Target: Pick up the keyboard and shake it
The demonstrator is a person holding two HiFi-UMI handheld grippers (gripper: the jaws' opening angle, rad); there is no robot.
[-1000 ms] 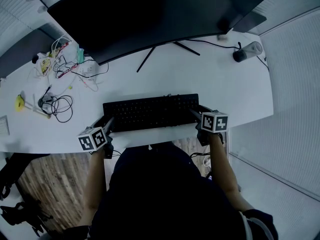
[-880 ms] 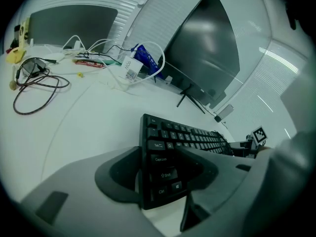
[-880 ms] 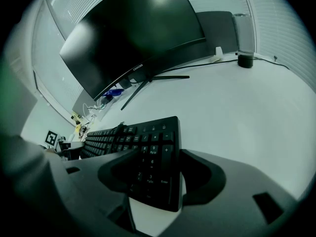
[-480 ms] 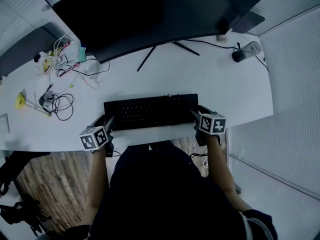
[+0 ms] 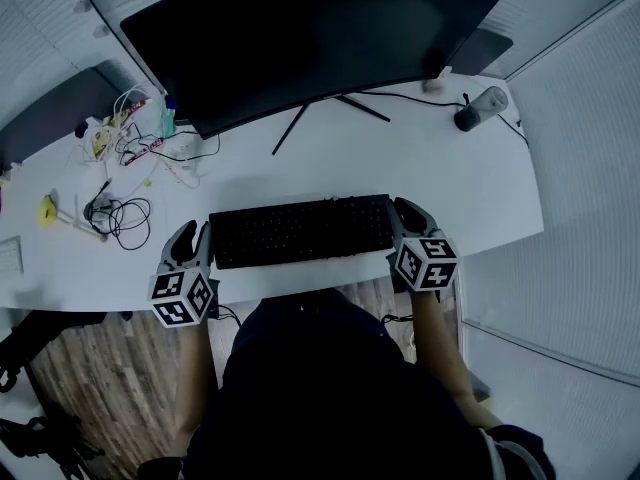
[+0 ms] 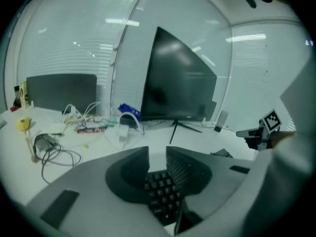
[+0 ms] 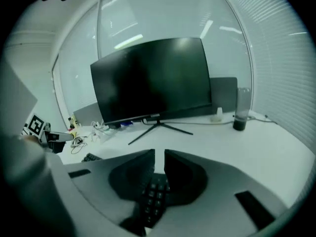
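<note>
The black keyboard (image 5: pixel 300 230) lies across the white desk (image 5: pixel 450 168) near its front edge. My left gripper (image 5: pixel 193 236) is at the keyboard's left end and my right gripper (image 5: pixel 404 214) at its right end. Both pairs of jaws are closing. In the left gripper view the keys (image 6: pixel 160 191) run into the narrow gap of the left gripper (image 6: pixel 157 154). The right gripper view shows the keyboard's end (image 7: pixel 154 196) between the nearly closed jaws of the right gripper (image 7: pixel 159 157). The pads appear to press on the keyboard on both sides.
A large dark monitor (image 5: pixel 300 38) on a thin-legged stand (image 5: pixel 320 113) stands behind the keyboard. Tangled cables and small items (image 5: pixel 120 168) lie at the desk's left. A dark cylinder (image 5: pixel 472 108) stands at the back right. The person's body fills the near side.
Both grippers have turned and narrowed their jaws onto the keyboard's ends. They stood wide beside it earlier. The keyboard has shifted only slightly in the head view.
</note>
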